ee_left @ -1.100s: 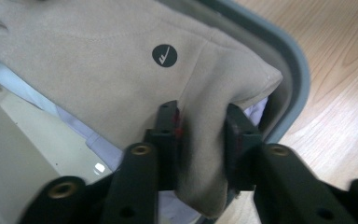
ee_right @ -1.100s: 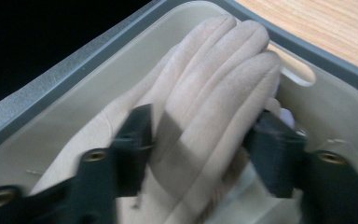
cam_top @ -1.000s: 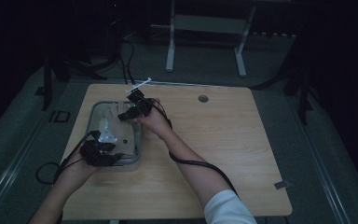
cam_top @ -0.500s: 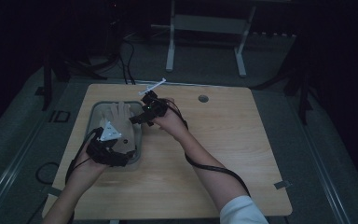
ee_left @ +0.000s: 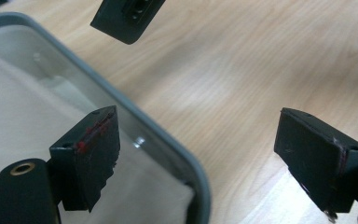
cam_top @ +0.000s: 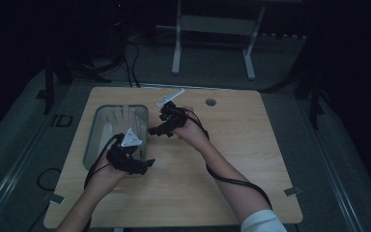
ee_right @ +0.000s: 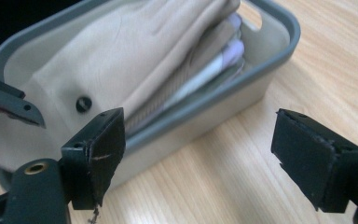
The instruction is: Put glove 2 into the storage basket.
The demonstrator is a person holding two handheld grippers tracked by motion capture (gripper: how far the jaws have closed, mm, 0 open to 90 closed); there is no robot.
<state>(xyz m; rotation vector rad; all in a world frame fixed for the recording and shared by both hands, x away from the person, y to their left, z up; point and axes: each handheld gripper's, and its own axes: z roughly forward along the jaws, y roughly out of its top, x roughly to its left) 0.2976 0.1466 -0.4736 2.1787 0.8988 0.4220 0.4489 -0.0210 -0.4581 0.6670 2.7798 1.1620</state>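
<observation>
— Tongs: how many, and how set?
— Two. Left gripper (cam_top: pixel 142 165) released, jaws wide apart, nothing between them. Right gripper (cam_top: pixel 155 131) likewise released, jaws spread and bare. One grey three-cornered plate (cam_top: pixel 131 139) atop the left one, one white plate (cam_top: pixel 170 97) atop the right.

— Held by?
— One hand (cam_top: pixel 107 170) behind the left gripper, one hand (cam_top: pixel 192 133) behind the right. One white sleeve (cam_top: pixel 263 223) at the right forearm's near end.

— Nearest thing to the jaws?
— One grey bin (cam_top: pixel 90 140), rounded corners. Just beside the left gripper's jaws, partly beneath its body; in the left gripper view its rim (ee_left: pixel 158 136) running between the two jaws, one jaw over the inside, the other over bare wood. Just beside the right gripper's tips as well; in the right gripper view, ahead of the left-hand jaw, near wall facing the camera.

— Inside the bin?
— Folded cloth (ee_right: pixel 135 51), beige on top, paler layers edge-on beneath; count of pieces hard to tell. One dark round button (ee_right: pixel 83 103) on the beige piece. Filling the bin up to about the rim.

— Under it all?
— One wooden table (cam_top: pixel 251 145), light grain, with one round hole (cam_top: pixel 210 102) beyond the right gripper, well apart from it. Tip of the left gripper also seen at the left edge of the right gripper view (ee_right: pixel 9 105), over the cloth.

— Farther out?
— One white stand (cam_top: pixel 212 29) on the dark floor beyond the table.
</observation>
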